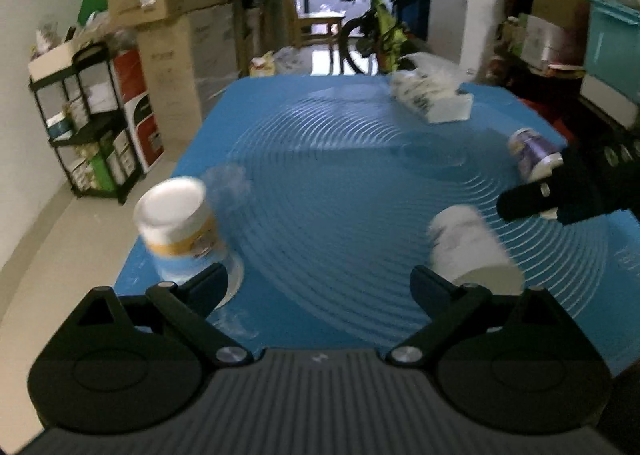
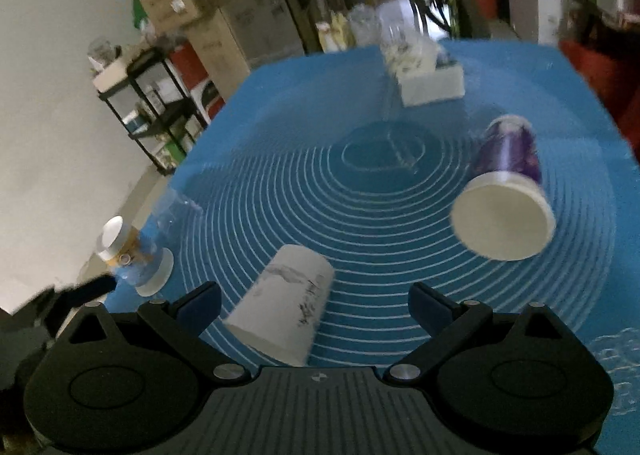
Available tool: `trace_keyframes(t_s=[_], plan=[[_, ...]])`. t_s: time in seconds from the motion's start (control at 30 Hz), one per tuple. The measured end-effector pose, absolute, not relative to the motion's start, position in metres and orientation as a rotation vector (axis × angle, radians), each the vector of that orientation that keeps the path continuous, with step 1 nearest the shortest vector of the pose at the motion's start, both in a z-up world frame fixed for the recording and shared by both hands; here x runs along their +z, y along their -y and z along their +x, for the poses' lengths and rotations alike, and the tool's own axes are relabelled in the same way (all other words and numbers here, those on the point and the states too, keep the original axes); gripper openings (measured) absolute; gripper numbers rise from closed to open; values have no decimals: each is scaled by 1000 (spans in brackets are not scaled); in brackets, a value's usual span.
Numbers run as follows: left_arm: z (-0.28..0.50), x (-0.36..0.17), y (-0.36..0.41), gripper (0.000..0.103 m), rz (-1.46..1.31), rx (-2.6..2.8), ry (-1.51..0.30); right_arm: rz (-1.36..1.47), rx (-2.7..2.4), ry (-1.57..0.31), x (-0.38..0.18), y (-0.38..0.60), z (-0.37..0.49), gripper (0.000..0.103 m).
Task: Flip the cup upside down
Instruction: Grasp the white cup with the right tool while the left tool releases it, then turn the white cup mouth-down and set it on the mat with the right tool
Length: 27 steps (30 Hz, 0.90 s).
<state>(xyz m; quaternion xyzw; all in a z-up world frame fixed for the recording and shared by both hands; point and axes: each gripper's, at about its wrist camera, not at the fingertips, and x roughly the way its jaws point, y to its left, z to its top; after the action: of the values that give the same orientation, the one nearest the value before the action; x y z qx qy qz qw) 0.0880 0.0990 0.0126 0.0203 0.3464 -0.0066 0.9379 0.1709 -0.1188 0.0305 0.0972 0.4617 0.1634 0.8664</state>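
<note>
1. Left gripper (image 1: 318, 287): fingers spread wide, nothing between them, only blue mat (image 1: 340, 191) in the gap.
2. Right gripper (image 2: 316, 305): fingers also spread wide, gripping nothing. The rim end of a white cup (image 2: 286, 309) with black brush markings sits in the gap toward the left finger (image 2: 200, 305); contact with it cannot be told.
3. That white cup (image 1: 474, 251) lies on its side on the mat. In the left wrist view it is just ahead of and outside the right finger (image 1: 434, 291), with its lower edge hidden behind the finger.
4. Yellow-banded cup (image 1: 180, 229) stands inverted, wide rim down on the mat, base up, just ahead of the left gripper's left finger (image 1: 204, 287). The finger covers part of its rim. In the right wrist view it (image 2: 134, 255) is out past the left finger, near the mat's edge.
5. Purple cup (image 2: 506, 191) is tilted, white open end toward the camera, ahead and right of the right gripper's fingers; whether it rests on the mat cannot be told. In the left wrist view it (image 1: 534, 153) is far right, partly blocked by the black right gripper (image 1: 560, 195).
6. White tissue box (image 2: 430, 83) lies farther ahead, beyond the mat's centre rings, well apart from all the fingers.
7. Both views are motion-blurred; cup prints are unreadable.
</note>
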Motion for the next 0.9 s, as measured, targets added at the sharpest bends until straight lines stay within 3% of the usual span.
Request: trace_keyframes(t_s=[0.23,0.47,0.57,0.7,0.9], plan=[[91,0,-118,97,16,14,-739,262,321,-1061,8,96,202,93],[94,-3,-114,97,1,4,-738,263,338,-1167,-19,77,216,66],[95,-2,-113,97,-7,-1,-733,232,381,-1125,-16,74,210,63],[96,0,-109,97,-21,3,-715,64,382,-952,3,68,191,62],[96,2,-98,97,-26,22,-683,-152,232,-512,14,70,159,63]])
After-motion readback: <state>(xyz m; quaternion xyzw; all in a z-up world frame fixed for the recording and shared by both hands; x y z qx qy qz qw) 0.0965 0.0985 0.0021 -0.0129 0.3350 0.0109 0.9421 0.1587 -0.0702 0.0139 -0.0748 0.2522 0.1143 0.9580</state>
